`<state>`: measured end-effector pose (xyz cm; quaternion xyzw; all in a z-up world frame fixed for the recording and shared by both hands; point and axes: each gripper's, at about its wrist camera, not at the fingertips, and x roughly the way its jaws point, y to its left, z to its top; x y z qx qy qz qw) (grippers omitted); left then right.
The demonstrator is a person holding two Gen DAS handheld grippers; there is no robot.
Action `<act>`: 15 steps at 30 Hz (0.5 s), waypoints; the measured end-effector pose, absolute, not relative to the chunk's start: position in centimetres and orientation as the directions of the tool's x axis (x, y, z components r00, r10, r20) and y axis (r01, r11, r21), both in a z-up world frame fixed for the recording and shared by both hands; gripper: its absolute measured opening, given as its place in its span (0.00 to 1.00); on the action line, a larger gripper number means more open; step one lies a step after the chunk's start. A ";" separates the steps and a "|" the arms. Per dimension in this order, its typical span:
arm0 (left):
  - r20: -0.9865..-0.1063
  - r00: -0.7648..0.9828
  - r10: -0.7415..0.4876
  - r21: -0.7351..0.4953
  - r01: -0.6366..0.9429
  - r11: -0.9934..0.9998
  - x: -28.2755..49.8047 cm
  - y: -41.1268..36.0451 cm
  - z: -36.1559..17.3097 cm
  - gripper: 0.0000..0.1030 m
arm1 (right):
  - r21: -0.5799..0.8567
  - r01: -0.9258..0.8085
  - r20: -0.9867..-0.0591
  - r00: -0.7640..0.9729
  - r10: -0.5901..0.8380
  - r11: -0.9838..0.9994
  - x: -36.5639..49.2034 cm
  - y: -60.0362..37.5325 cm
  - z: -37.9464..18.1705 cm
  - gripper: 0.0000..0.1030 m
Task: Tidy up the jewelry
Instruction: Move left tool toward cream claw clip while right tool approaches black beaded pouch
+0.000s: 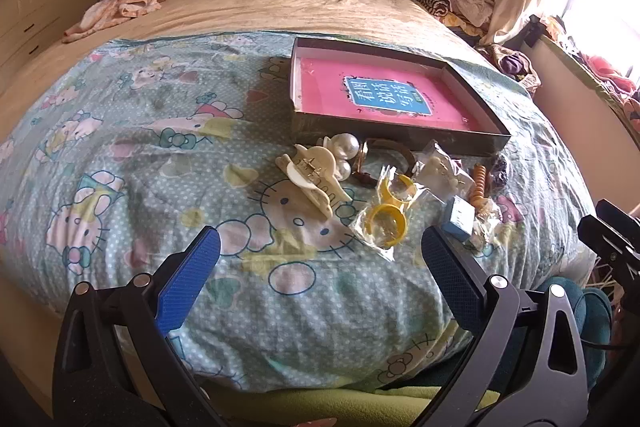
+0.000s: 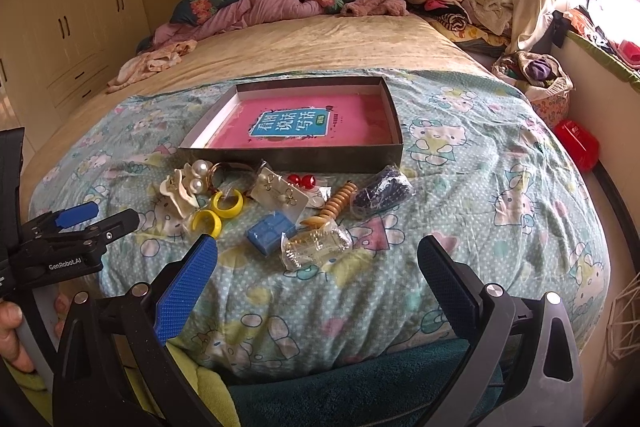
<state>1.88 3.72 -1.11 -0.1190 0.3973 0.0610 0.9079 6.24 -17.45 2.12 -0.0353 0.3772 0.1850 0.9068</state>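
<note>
Jewelry (image 2: 276, 205) lies heaped on the bed (image 2: 460, 187) near its foot edge, just before the box (image 2: 288, 157); both grippers (image 1: 320, 255) (image 2: 318, 259) gape wide, empty.

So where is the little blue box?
The little blue box lies on the quilt in the middle of the pile, right of the yellow hoops, ahead of the right gripper.

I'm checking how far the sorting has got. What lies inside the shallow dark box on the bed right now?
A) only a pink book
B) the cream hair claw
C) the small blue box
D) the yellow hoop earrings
A: the dark box holds only the pink book, while the jewelry pile sits on the blanket in front of it.
</note>
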 end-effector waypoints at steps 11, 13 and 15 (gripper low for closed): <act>-0.782 0.623 -0.030 -0.214 -0.223 0.951 4.9 5.9 -3.2 0.91 | 0.071 -0.309 -0.719 0.644 0.263 0.949 10.8 -18.7 0.9 0.96; -0.782 0.621 -0.059 -0.247 -0.222 0.943 5.6 6.3 -3.6 0.91 | 0.066 -0.298 -0.724 0.642 0.252 0.952 11.8 -18.9 0.6 0.96; -0.778 0.624 -0.077 -0.274 -0.226 0.935 6.2 6.7 -4.1 0.91 | 0.063 -0.290 -0.731 0.638 0.242 0.955 12.7 -19.0 0.2 0.96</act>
